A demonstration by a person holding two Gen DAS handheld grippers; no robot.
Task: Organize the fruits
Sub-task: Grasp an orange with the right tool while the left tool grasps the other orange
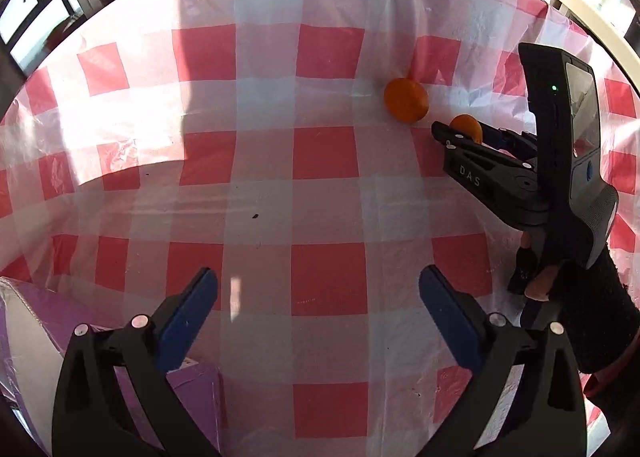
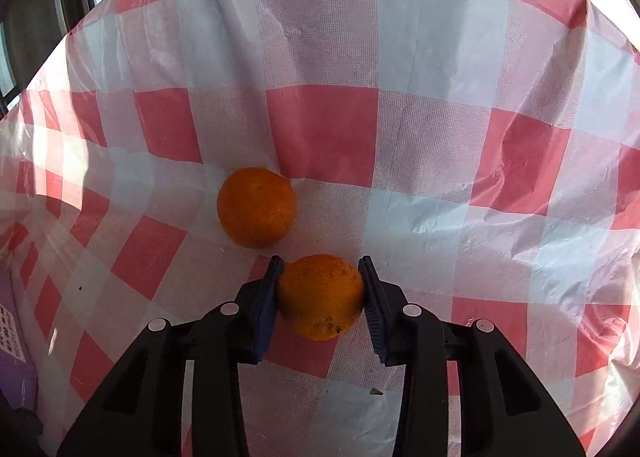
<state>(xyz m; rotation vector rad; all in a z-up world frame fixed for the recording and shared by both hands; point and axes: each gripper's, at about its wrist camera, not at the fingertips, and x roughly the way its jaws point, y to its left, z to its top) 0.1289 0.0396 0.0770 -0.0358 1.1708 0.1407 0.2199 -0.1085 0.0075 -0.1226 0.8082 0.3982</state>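
A red-and-white checked plastic cloth covers my tabletop, creased and glossy where sunlight falls across it. A purple cardboard box sits at the near left corner, its edge also showing low on the left in my right wrist view. Dark-framed windows stand beyond the far left edge.

A glossy plastic cloth in red-and-white gingham checks covers the desk, with paler pink squares where the bands cross. Two round, dimpled orange fruits show: the held orange carries small dark specks near its underside, and the loose orange is evenly coloured. Each black plastic hand-held gripper, right and left, has blue pads. A lilac cardboard box shows at lower left.
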